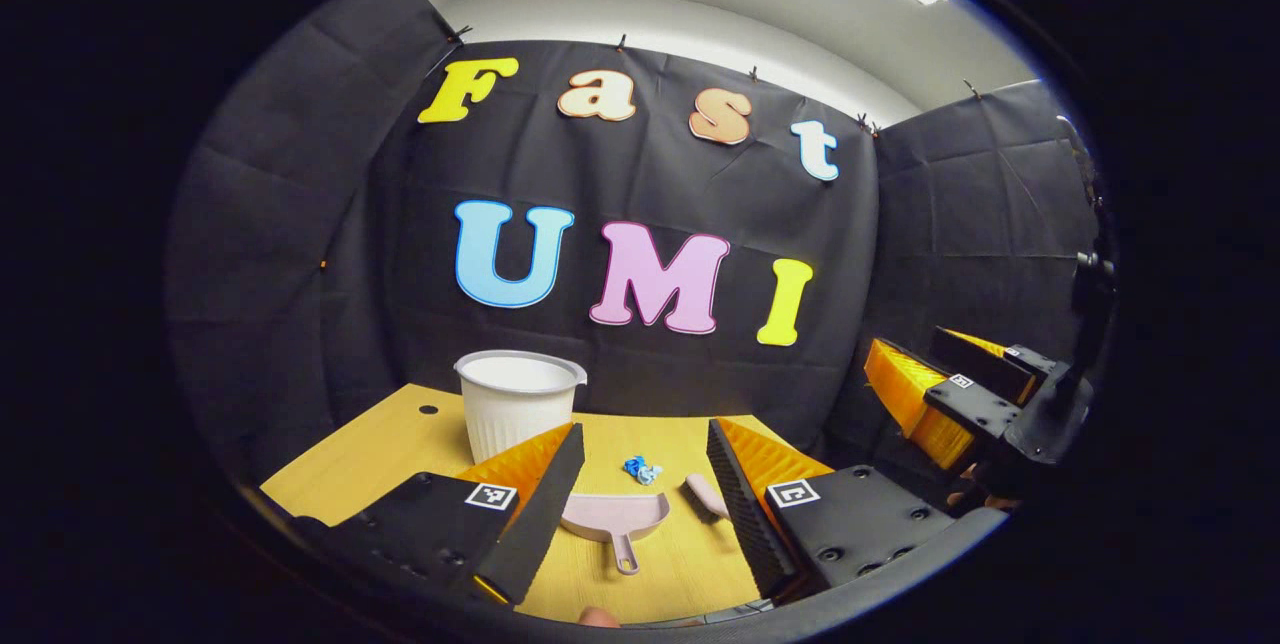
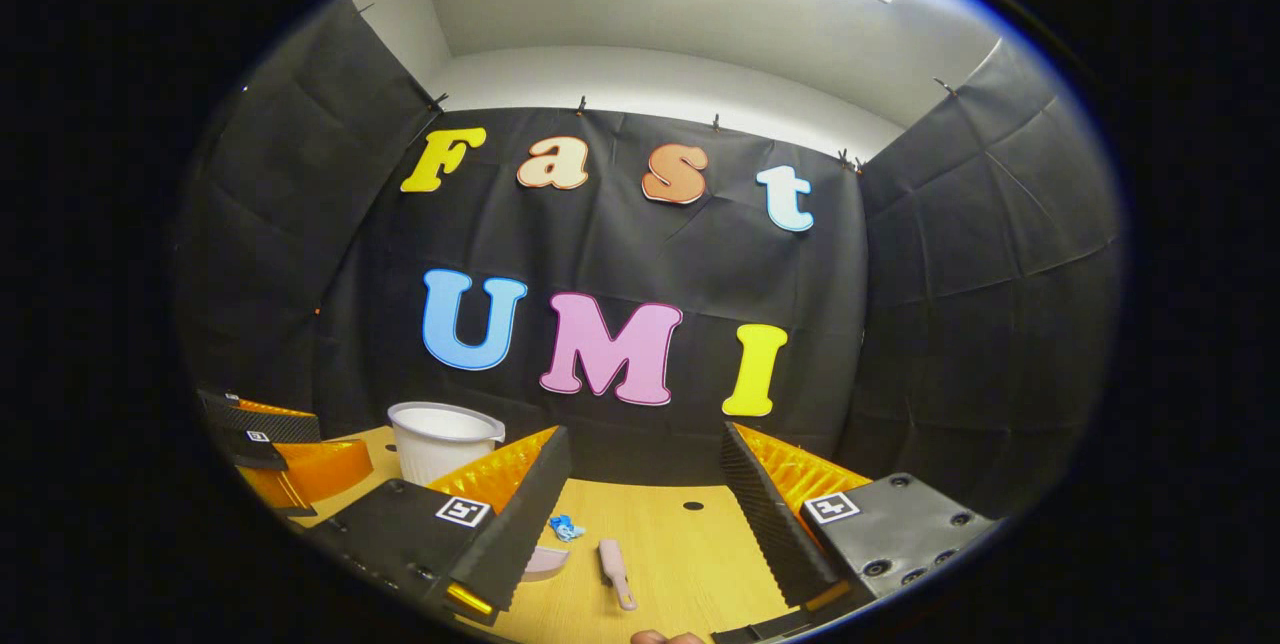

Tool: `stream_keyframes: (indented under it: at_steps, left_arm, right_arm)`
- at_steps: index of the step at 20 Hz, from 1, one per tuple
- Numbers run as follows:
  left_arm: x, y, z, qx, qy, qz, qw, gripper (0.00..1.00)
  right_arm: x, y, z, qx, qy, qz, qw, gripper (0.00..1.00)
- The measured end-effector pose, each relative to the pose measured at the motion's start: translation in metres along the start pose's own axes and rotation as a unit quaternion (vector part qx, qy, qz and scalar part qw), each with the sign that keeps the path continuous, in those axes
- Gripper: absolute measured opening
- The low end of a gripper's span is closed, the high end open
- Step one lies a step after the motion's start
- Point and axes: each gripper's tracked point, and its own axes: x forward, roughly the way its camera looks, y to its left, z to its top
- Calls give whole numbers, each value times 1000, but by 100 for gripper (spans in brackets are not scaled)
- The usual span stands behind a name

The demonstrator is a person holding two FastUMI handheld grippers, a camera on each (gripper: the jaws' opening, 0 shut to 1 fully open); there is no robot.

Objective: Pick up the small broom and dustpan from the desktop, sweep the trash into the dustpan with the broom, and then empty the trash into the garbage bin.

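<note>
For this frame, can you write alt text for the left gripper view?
A pink dustpan lies on a wooden desk between the left gripper's open jaws, with a small broom, blue trash and a white bin nearby.

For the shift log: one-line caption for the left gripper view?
Open left gripper hovers above dustpan, broom, blue trash, white bin.
</note>
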Motion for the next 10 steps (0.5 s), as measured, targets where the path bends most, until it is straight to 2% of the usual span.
stream_keyframes:
  at_steps: [2,6,7,9,10]
  left_arm:
    - [16,3,-1,-7,16,5,1000,74]
    - [60,8,-24,-12,76,23,997,74]
    - [71,8,-33,-16,95,27,995,74]
    - [95,8,-59,-25,143,32,989,74]
    - [106,8,-75,-31,170,34,984,74]
  right_arm:
    - [14,-1,4,-1,1,1,1000,94]
    - [52,-5,6,6,3,5,1000,96]
    - [63,-6,4,7,7,7,1000,99]
    - [82,-6,4,0,6,11,1000,96]
    - [91,-6,6,-5,-1,15,1000,99]
